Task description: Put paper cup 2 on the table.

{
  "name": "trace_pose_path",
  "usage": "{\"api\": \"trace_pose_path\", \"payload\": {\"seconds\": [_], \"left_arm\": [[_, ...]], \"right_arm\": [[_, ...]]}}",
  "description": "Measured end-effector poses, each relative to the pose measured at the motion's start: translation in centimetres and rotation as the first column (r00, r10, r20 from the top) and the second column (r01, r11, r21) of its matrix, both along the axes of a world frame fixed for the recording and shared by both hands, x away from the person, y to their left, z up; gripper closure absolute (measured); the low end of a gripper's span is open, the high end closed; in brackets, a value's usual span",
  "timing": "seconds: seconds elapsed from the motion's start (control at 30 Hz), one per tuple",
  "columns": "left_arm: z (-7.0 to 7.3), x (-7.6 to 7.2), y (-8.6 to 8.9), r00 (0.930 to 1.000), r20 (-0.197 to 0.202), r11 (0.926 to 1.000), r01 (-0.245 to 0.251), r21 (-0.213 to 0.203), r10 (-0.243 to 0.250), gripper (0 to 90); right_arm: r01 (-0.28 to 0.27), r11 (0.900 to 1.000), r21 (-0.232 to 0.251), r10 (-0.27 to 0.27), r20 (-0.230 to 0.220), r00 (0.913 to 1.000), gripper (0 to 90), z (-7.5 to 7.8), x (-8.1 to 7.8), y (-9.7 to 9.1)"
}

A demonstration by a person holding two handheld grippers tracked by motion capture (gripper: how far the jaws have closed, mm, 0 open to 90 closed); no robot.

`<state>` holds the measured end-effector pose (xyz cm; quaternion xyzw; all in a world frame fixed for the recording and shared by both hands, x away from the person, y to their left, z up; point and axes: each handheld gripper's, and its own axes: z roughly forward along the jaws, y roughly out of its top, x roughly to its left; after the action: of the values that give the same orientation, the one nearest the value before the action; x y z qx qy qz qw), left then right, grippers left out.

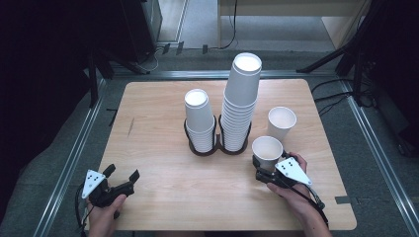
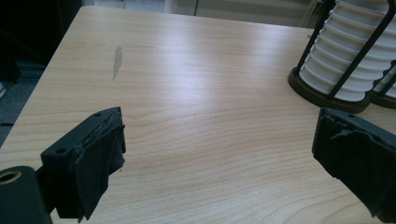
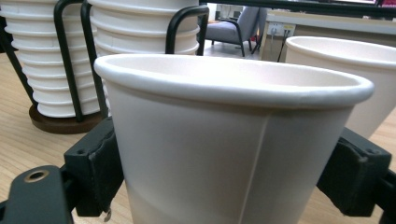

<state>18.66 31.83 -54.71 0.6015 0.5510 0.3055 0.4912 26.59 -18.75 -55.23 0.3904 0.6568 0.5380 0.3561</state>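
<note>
A: High view first: where's the paper cup [image 1: 267,150]?

B: At the table's [image 1: 163,197] four o'clock, upright, clamped in the right gripper [image 1: 262,170]. A second cup [image 1: 281,123] stands just beyond, at one o'clock from it.

A: Left gripper view?

B: Left gripper [image 2: 215,154] jaws spread wide over bare wood, nothing between.

A: Right gripper view?

B: Pads [image 3: 105,170] press the cup's lower wall. It's probably light, thin, easily crushed; grip gently and low.

No readable text, label, brand, number or sign anywhere: the white cups [image 1: 267,150] are blank, the stacks [image 1: 240,101] bear no print, and the wooden table [image 1: 163,192] shows bare grain and one grey smudge at upper left.
</note>
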Motion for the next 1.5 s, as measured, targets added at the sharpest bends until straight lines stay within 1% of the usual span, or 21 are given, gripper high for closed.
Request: {"api": "trace_pose_path", "payload": {"seconds": [0.1, 0.23, 0.3, 0.53, 0.63, 0.77, 0.8, 0.83, 0.97, 1.13, 1.33, 1.5], "left_arm": [[0.0, 0.0, -0.1, 1.0, -0.001, 1.0, 0.002, 0.002, -0.002, 2.8], [0.0, 0.0, -0.1, 1.0, -0.002, 1.0, 0.004, 0.004, -0.004, 2.8], [0.0, 0.0, -0.1, 1.0, -0.001, 1.0, 0.004, 0.003, -0.004, 2.8], [0.0, 0.0, -0.1, 1.0, -0.001, 1.0, 0.004, 0.004, -0.004, 2.8], [0.0, 0.0, -0.2, 1.0, -0.001, 1.0, 0.005, 0.002, -0.005, 2.8], [0.0, 0.0, -0.1, 1.0, -0.001, 1.0, 0.006, 0.002, -0.006, 2.8], [0.0, 0.0, -0.1, 1.0, -0.001, 1.0, 0.006, 0.002, -0.006, 2.8], [0.0, 0.0, -0.1, 1.0, -0.001, 1.0, 0.006, 0.002, -0.006, 2.8], [0.0, 0.0, -0.1, 1.0, -0.001, 1.0, 0.007, 0.0, -0.007, 2.8], [0.0, 0.0, -0.1, 1.0, 0.0, 1.0, 0.006, 0.001, -0.006, 2.8], [0.0, -0.1, -0.1, 1.0, -0.001, 1.0, 0.005, -0.001, -0.005, 2.9], [-0.1, 0.0, -0.3, 1.0, -0.004, 0.9999, 0.008, 0.007, -0.008, 2.8]], "right_arm": [[0.004, 0.9998, 0.018, -0.004, -0.014, 0.9999, 12.8, 0.1, -0.1, -0.2], [0.012, 0.9997, 0.019, -0.011, -0.023, 0.9997, 11.9, -0.1, -0.3, -0.4], [0.01, 0.9999, 0.009, -0.01, -0.027, 0.9996, 9.6, -0.1, -0.5, -0.4], [0.005, 0.9999, 0.012, -0.004, -0.035, 0.9994, 4.8, -0.1, -0.9, -0.5], [-0.01, 0.9999, 0.007, 0.011, -0.056, 0.9984, 0.0, 0.0, -1.0, -0.5], [-0.014, 0.9999, -0.002, 0.014, -0.064, 0.9979, 0.0, 0.1, -1.2, -0.5], [-0.017, 0.9998, -0.008, 0.017, -0.061, 0.998, 0.0, 0.1, -1.3, -0.6], [-0.013, 0.9996, -0.025, 0.011, -0.056, 0.9984, 0.0, 0.1, -1.5, -0.7], [-0.017, 0.9993, -0.033, 0.016, -0.05, 0.9986, 0.0, 0.2, -1.8, -1.0], [-0.026, 0.9988, -0.041, 0.024, -0.039, 0.999, 0.0, 0.4, -2.5, -1.5], [-0.02, 0.999, -0.04, 0.019, -0.03, 0.9994, 0.0, 0.5, -3.1, -2.2], [-0.012, 0.9991, -0.041, 0.011, -0.021, 0.9997, 0.0, 0.8, -3.4, -3.1]]}}
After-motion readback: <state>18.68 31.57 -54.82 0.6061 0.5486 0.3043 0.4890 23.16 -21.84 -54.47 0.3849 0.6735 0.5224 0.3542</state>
